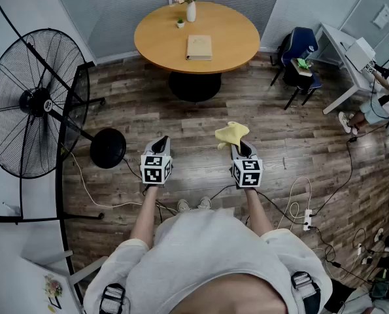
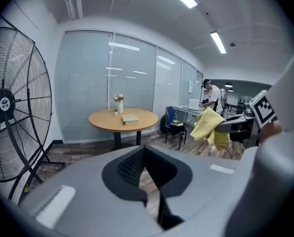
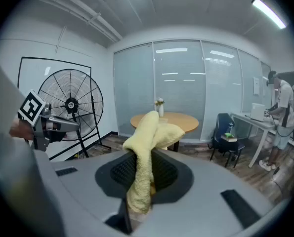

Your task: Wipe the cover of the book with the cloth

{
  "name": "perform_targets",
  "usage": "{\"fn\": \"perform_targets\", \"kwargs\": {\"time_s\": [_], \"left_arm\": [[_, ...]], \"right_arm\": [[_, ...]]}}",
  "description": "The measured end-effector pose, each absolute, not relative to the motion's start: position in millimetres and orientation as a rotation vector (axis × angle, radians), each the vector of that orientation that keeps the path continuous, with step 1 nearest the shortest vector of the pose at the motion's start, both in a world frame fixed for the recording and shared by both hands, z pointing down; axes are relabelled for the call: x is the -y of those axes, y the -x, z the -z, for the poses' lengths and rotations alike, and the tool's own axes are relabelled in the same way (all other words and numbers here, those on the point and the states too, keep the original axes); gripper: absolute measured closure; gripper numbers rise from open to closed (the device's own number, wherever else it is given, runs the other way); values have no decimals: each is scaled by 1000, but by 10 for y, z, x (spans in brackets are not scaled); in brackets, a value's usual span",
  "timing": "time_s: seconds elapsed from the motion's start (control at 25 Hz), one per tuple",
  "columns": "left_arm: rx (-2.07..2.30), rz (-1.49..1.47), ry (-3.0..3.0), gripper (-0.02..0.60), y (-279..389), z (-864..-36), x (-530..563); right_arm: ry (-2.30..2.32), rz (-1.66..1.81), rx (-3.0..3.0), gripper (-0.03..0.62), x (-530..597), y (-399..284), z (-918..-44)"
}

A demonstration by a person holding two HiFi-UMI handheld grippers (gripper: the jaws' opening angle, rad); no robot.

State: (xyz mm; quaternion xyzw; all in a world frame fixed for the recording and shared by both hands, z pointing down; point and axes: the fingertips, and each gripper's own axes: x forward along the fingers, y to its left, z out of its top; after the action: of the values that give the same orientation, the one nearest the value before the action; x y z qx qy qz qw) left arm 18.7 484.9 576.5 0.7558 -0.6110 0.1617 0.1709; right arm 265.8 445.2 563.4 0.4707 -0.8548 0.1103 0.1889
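A tan book (image 1: 199, 46) lies flat on the round wooden table (image 1: 227, 48) far ahead; it also shows small in the left gripper view as the book (image 2: 130, 119). My right gripper (image 1: 239, 146) is shut on a yellow cloth (image 1: 231, 133), which bunches up above the jaws; the cloth (image 3: 147, 154) hangs between them in the right gripper view and hides most of the table. My left gripper (image 1: 160, 142) is shut and holds nothing. Both grippers hover over the wooden floor, well short of the table.
A big black standing fan (image 1: 34, 103) fills the left side, its round base (image 1: 108, 147) near my left gripper. A white vase (image 1: 191, 10) and a small plant stand on the table. A blue chair (image 1: 301, 57), a white desk, a person at far right and floor cables (image 1: 299, 201) lie right.
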Motion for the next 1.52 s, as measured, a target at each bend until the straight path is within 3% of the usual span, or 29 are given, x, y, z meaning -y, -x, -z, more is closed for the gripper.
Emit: {"fn": "perform_targets", "kwargs": {"time_s": [1.52], "left_arm": [[1737, -519, -2101, 572, -715, -5967, -4551]], "right_arm": [[-1239, -376, 2472, 525, -4107, -2920, -5827]]}}
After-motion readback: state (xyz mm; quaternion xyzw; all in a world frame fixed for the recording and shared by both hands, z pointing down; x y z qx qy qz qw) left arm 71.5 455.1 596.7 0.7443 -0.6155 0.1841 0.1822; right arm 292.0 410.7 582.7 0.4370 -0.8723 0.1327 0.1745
